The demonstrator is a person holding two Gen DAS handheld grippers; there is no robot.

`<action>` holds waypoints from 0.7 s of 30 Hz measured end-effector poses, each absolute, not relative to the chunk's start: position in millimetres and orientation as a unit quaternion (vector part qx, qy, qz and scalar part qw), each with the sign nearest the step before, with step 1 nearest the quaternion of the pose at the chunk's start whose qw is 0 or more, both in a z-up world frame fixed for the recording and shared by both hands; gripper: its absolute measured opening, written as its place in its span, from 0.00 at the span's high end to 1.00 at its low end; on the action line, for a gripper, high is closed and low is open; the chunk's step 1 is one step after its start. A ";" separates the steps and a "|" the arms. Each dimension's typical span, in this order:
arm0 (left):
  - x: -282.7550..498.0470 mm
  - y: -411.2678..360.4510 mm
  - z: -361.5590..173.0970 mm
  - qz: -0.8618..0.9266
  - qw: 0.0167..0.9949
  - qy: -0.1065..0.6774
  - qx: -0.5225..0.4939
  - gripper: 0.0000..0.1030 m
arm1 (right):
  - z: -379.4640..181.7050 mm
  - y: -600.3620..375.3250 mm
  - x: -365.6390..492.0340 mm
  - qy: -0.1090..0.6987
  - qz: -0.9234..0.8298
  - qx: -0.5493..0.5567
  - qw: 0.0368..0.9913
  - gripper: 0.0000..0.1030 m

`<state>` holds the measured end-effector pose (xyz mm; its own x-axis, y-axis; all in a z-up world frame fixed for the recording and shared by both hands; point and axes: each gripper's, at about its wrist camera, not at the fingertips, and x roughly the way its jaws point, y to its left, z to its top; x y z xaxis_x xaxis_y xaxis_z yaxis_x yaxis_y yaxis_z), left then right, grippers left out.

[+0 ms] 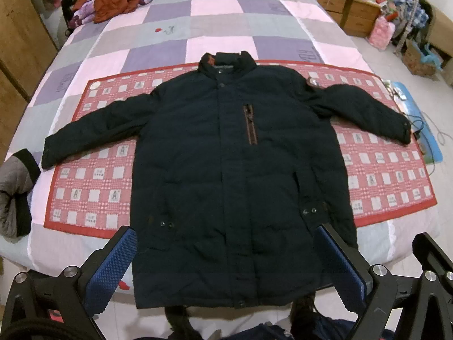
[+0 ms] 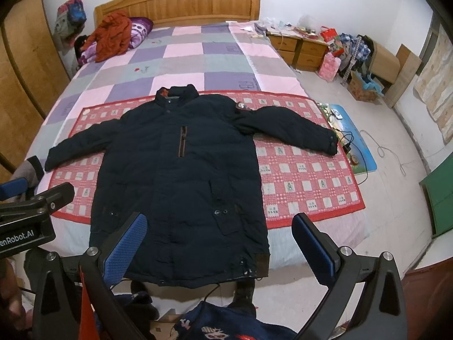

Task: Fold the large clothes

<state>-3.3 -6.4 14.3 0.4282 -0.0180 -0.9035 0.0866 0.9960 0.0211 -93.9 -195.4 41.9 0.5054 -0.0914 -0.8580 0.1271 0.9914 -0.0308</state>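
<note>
Left wrist view: left gripper [image 1: 226, 266] jaws apart, empty, hovering above hem. Dark padded jacket [image 1: 226, 155] lies flat, front up, on red patterned mat [image 1: 93, 187] over checked bed quilt [image 1: 170, 28]; 2 sleeves spread outward. Risk: thick quilted fill slips from narrow pads; single-layer pinch drags jacket, wrinkles mat.

Right wrist view: right gripper [image 2: 220, 252] jaws apart, empty, near lower hem. Jacket puffy, matte, stiff upright collar [image 2: 177, 94]; bulky folds likely spring open

A bed [image 2: 181, 56] with a checked quilt bears a red mat [image 2: 305, 175], a dark jacket [image 2: 181, 187] spread on it.
</note>
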 end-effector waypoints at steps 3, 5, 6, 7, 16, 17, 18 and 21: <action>-4.1 -4.3 12.6 -0.030 0.845 0.533 0.032 0.01 | 41.9 -196.2 -93.6 0.493 -0.063 0.018 0.867 0.00; -4.1 -5.4 13.8 -0.031 0.845 0.533 0.032 0.01 | 42.0 -196.3 -93.7 0.493 -0.063 0.018 0.867 0.00; -4.3 -4.5 12.5 -0.030 0.845 0.533 0.032 0.01 | 41.9 -196.5 -93.7 0.493 -0.064 0.018 0.868 0.00; -4.2 -5.0 13.0 -0.030 0.845 0.532 0.032 0.01 | 41.4 -194.6 -93.6 0.493 -0.063 0.018 0.868 0.00; -2.4 -9.3 16.8 -0.030 0.846 0.531 0.032 0.01 | 39.0 -212.2 -104.6 0.491 -0.068 0.020 0.868 0.00; -2.2 -9.0 17.1 -0.030 0.846 0.532 0.032 0.01 | 39.0 -213.0 -104.6 0.491 -0.067 0.020 0.868 0.00; -2.5 -8.4 17.2 -0.030 0.846 0.532 0.032 0.01 | 39.1 -213.0 -104.5 0.491 -0.067 0.020 0.868 0.00; -2.8 -6.8 16.5 -0.031 0.846 0.532 0.032 0.01 | 39.0 -212.1 -104.4 0.491 -0.068 0.020 0.868 0.00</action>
<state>-2.8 -6.8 16.5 0.4327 -0.0194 -0.9013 0.0867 0.9960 0.0202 -104.4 -212.1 39.0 0.5082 -0.0986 -0.8556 0.1377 0.9899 -0.0322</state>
